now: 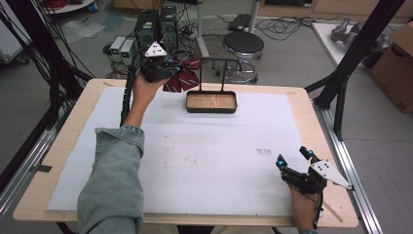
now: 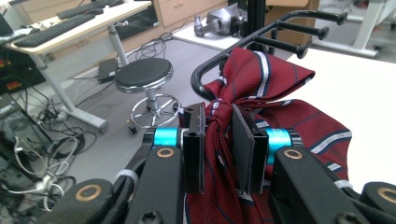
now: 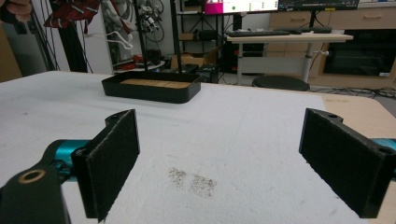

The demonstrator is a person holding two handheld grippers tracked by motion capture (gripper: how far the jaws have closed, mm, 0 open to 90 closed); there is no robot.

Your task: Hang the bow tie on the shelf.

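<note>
A dark red tie with white and navy stripes (image 1: 182,78) hangs in the air at the table's far left, with my left gripper (image 1: 171,69) shut on its bunched middle. In the left gripper view the tie (image 2: 261,88) is pinched between the jaws of the left gripper (image 2: 218,149), right by the black bars of a rack (image 2: 299,32). That rack (image 1: 214,73) rises from a black tray with a wooden floor (image 1: 211,103) at the far centre. My right gripper (image 1: 293,157) rests open near the front right corner; between its wide-apart pads (image 3: 114,158) is bare paper.
White paper (image 1: 204,156) covers the wooden table. The tray (image 3: 149,86) lies ahead in the right gripper view, with the tie (image 3: 70,11) at top left. Behind the table stand a stool (image 1: 242,46), computers and cables; a dark frame leg (image 1: 355,53) is at right.
</note>
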